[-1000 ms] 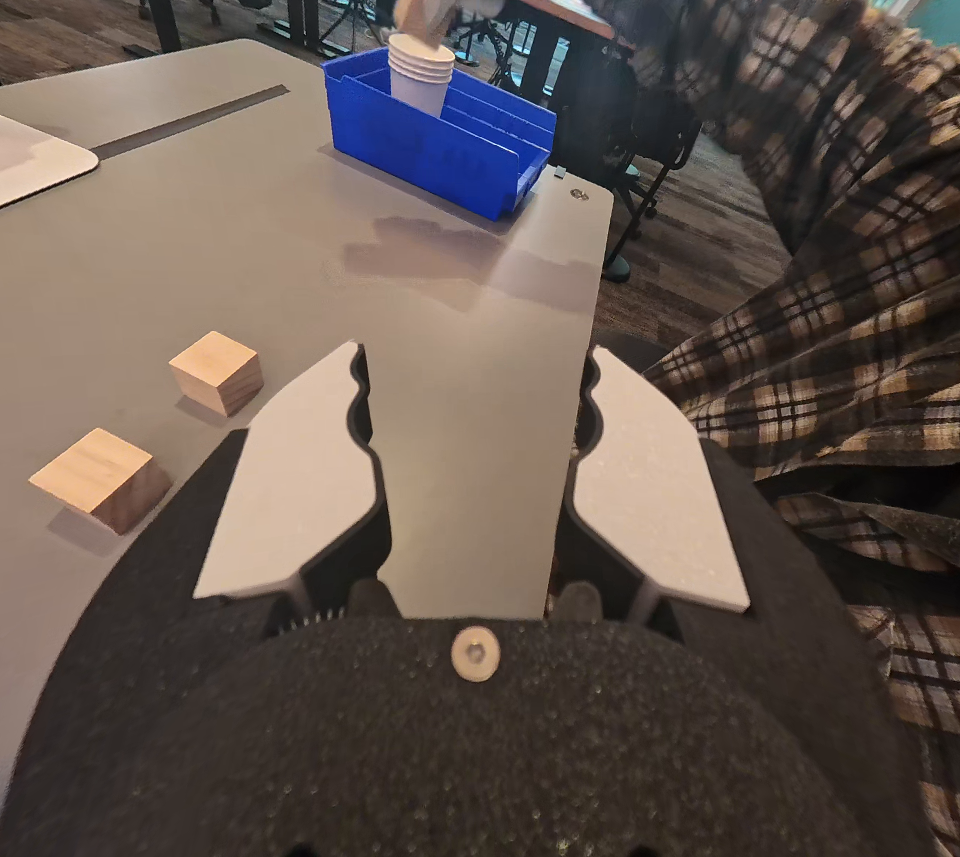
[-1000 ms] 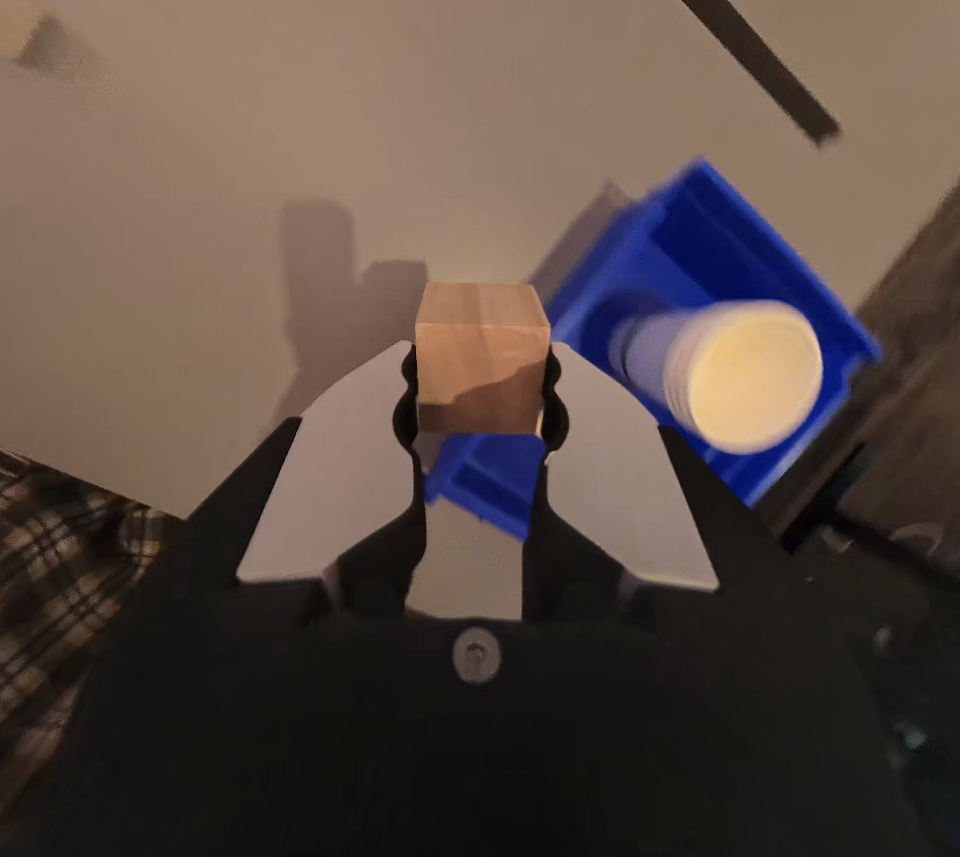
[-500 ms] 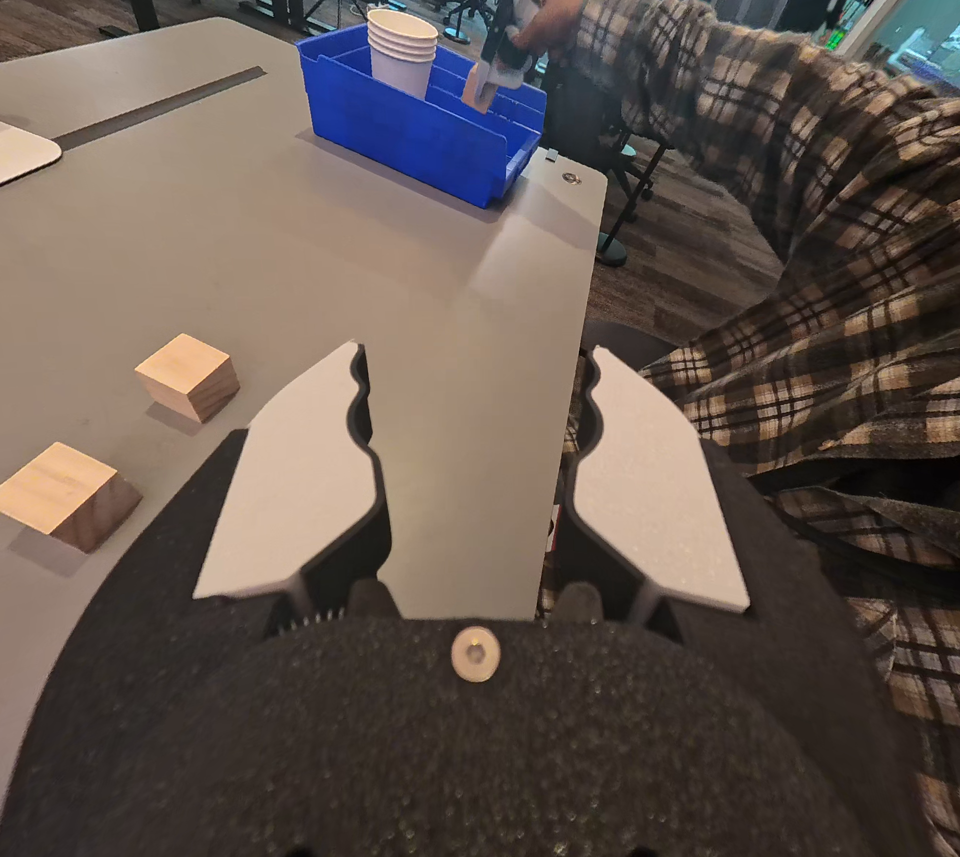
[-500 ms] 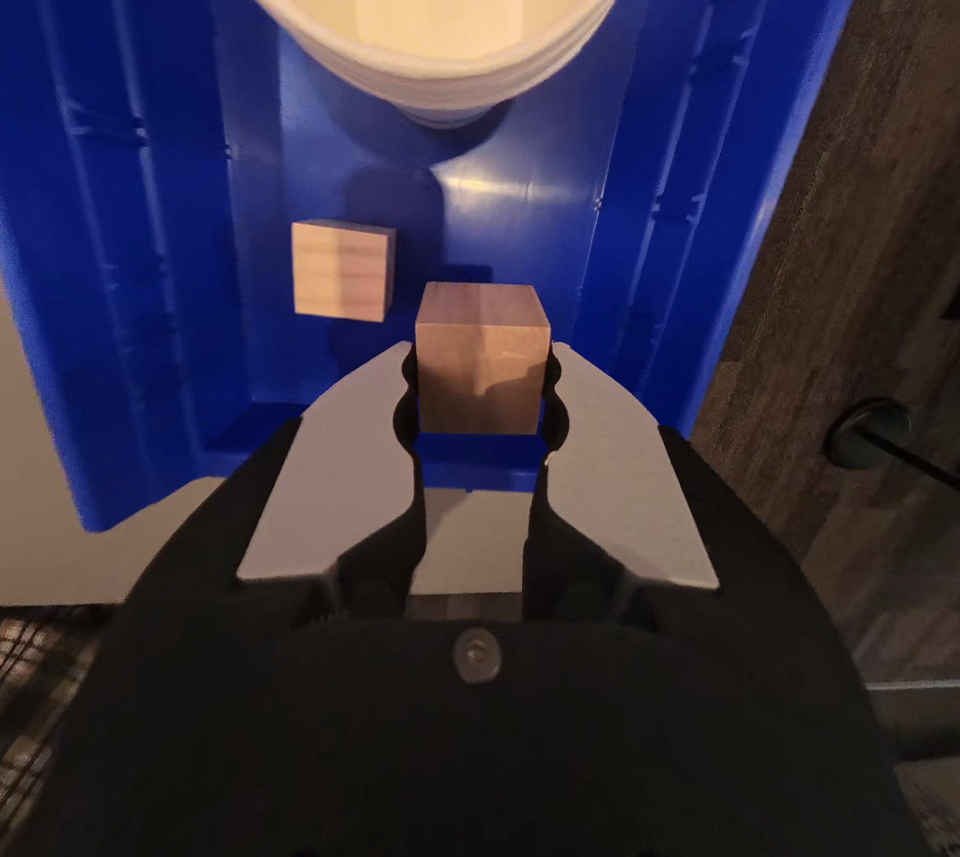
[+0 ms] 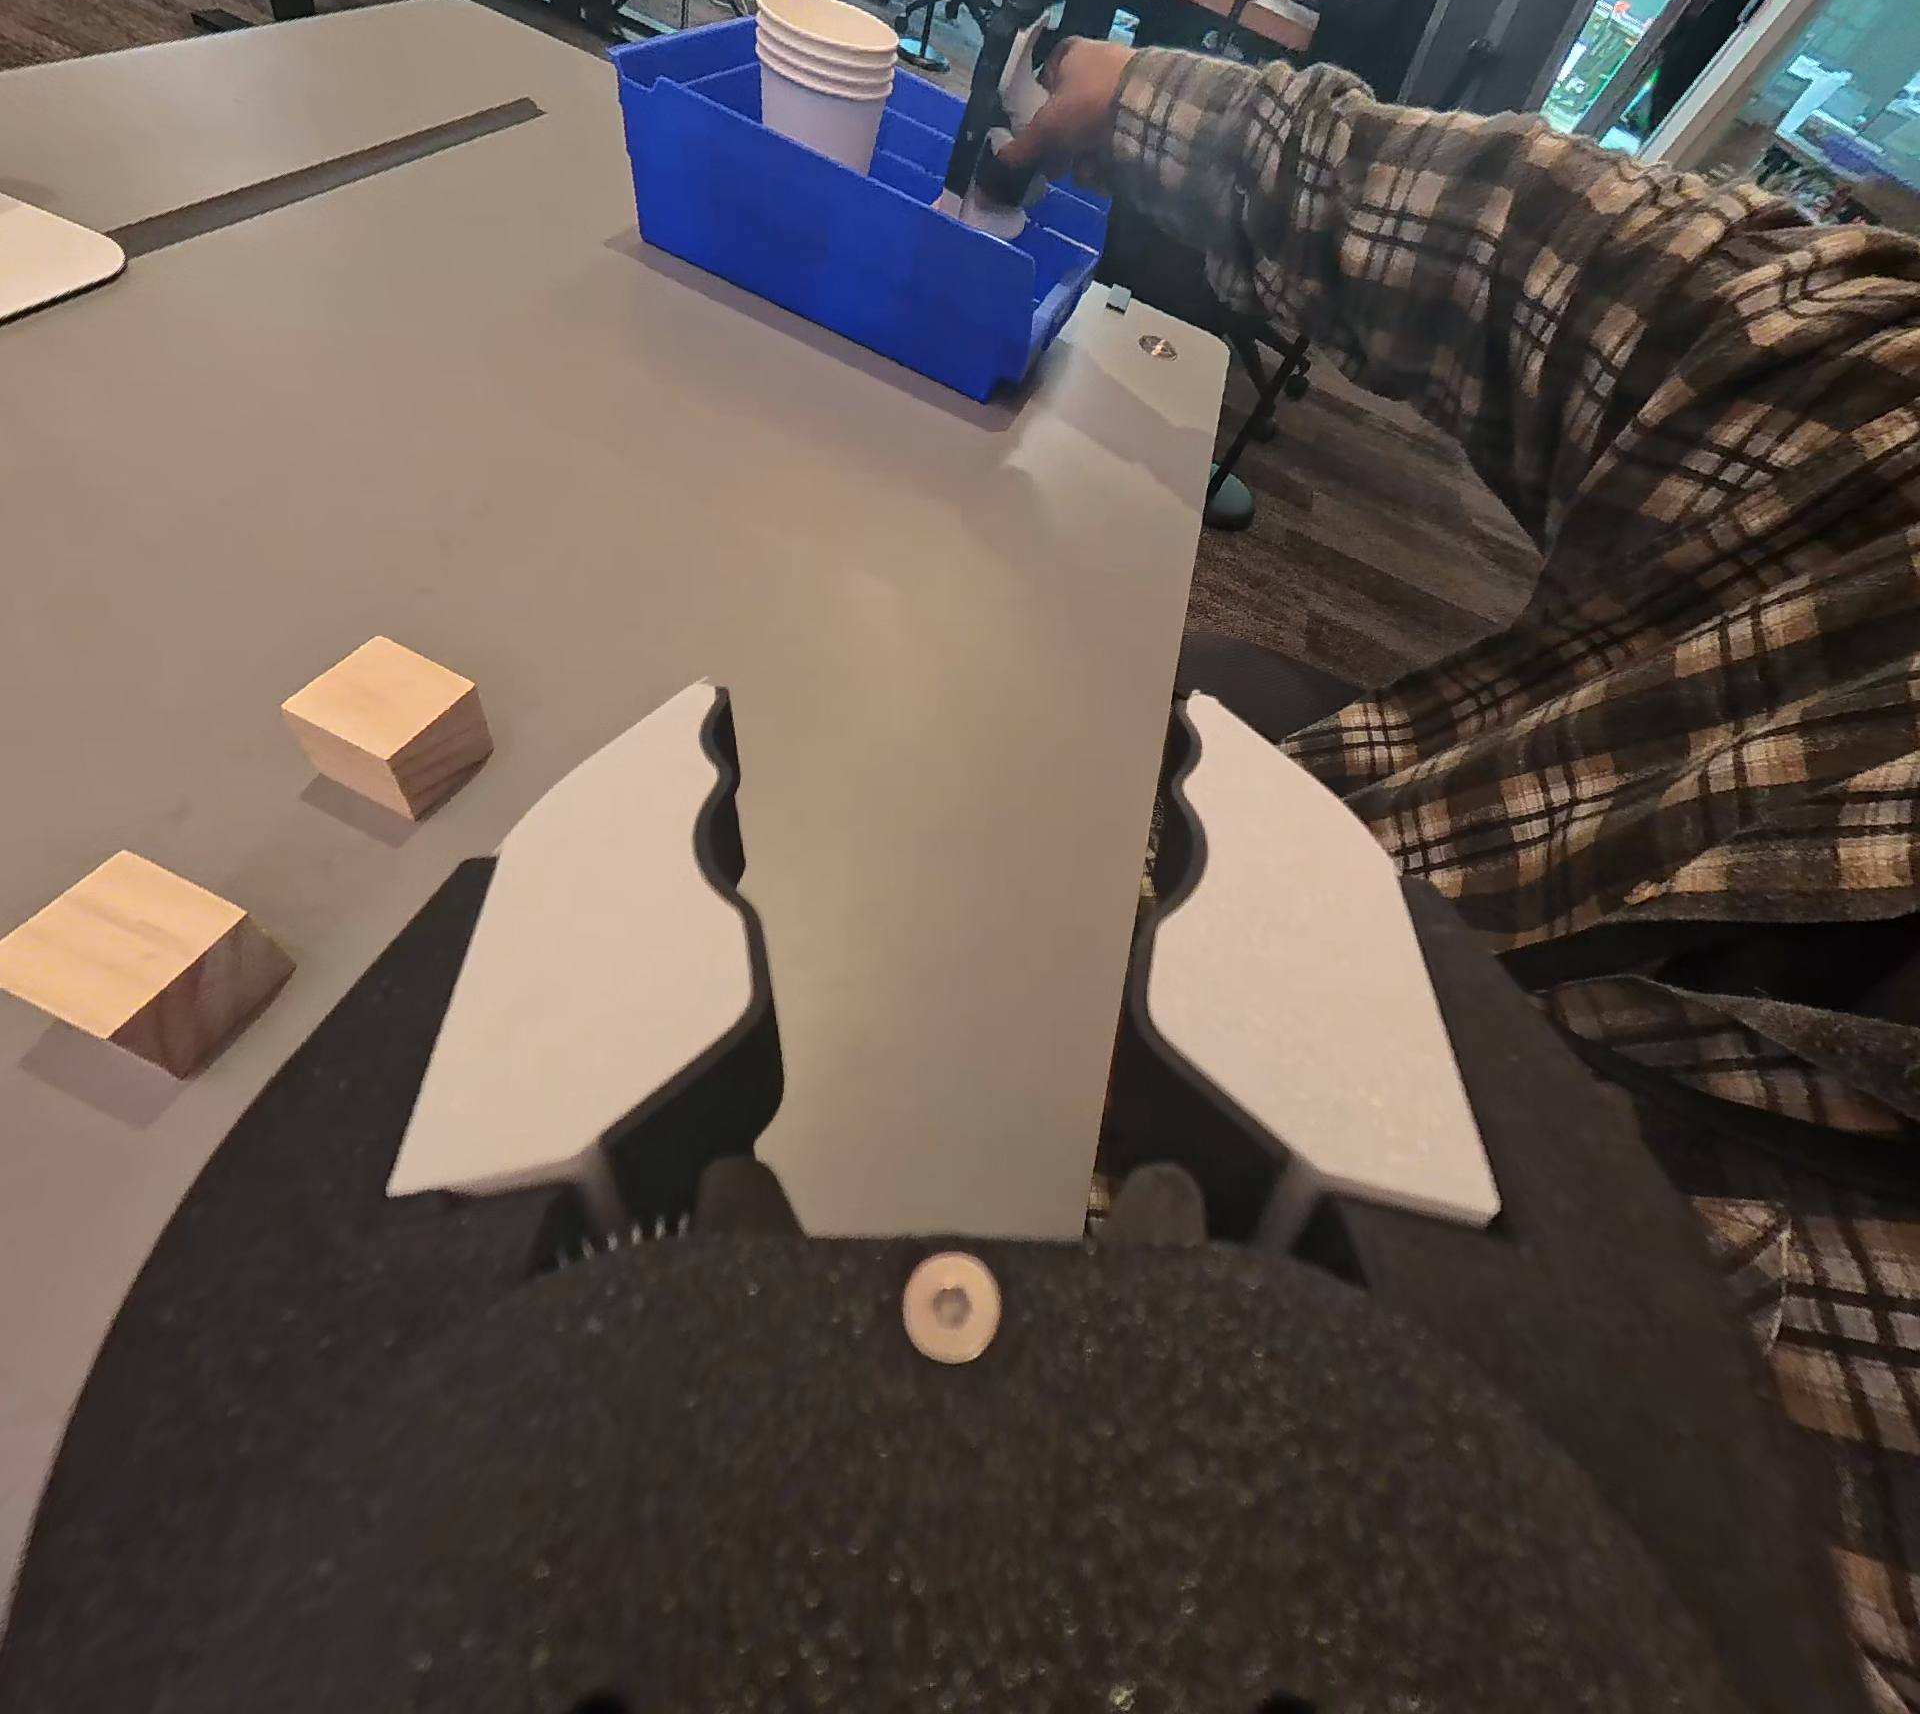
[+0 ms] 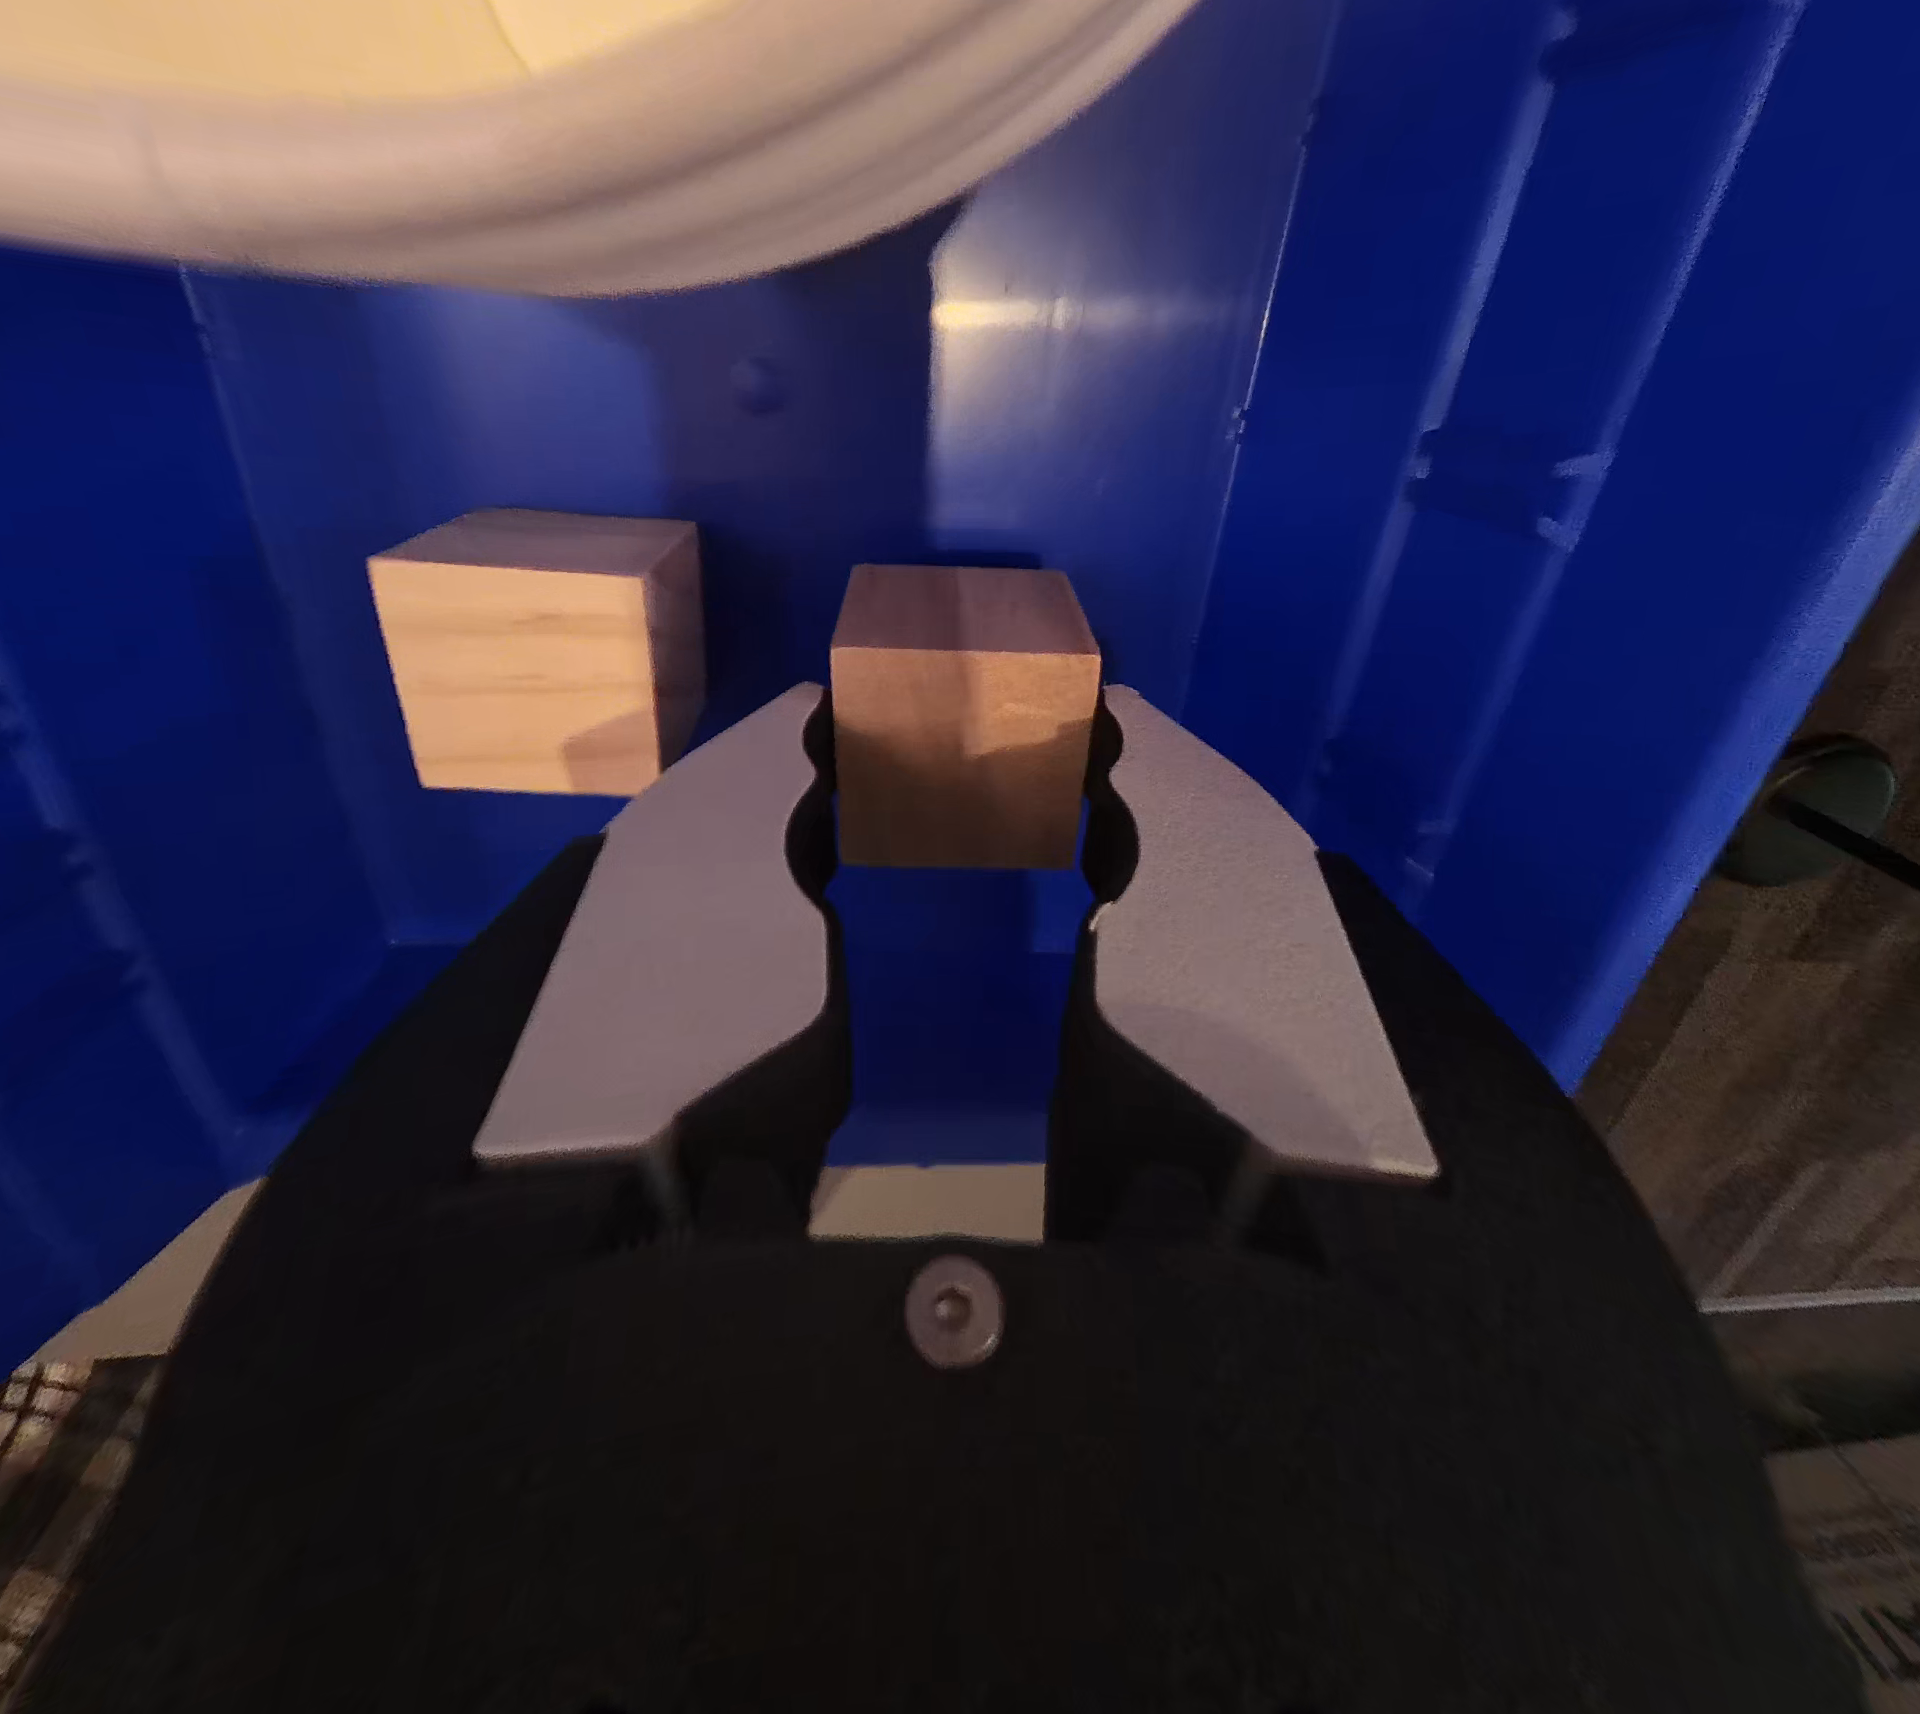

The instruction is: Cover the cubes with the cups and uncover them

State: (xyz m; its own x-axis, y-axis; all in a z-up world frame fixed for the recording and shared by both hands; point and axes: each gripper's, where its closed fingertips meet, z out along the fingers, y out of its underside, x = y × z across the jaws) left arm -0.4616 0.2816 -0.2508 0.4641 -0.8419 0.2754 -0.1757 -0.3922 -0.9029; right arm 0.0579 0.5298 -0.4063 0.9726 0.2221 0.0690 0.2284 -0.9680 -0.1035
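My right gripper (image 6: 961, 708) is shut on a wooden cube (image 6: 961, 729) and holds it low inside the blue bin (image 6: 1403, 417). A second wooden cube (image 6: 530, 646) lies on the bin floor just left of it. A stack of white paper cups (image 6: 520, 54) stands in the bin beyond them. My left gripper (image 5: 951, 729) is open and empty above the grey table (image 5: 520, 469). Two wooden cubes (image 5: 390, 724) (image 5: 140, 958) lie on the table to its left. The left wrist view shows the bin (image 5: 831, 241), the cups (image 5: 826, 75) and the right gripper (image 5: 987, 199) reaching into it.
The table's right edge (image 5: 1184, 625) runs just under my left gripper, with a plaid-sleeved arm (image 5: 1558, 417) beyond it. A white board corner (image 5: 42, 262) lies at the far left. Desks and chairs stand on the wooden floor behind.
My right gripper has carried the cube from above the table into the blue bin and lowered it beside the cube lying there. My left gripper has stayed open and shifted slightly.
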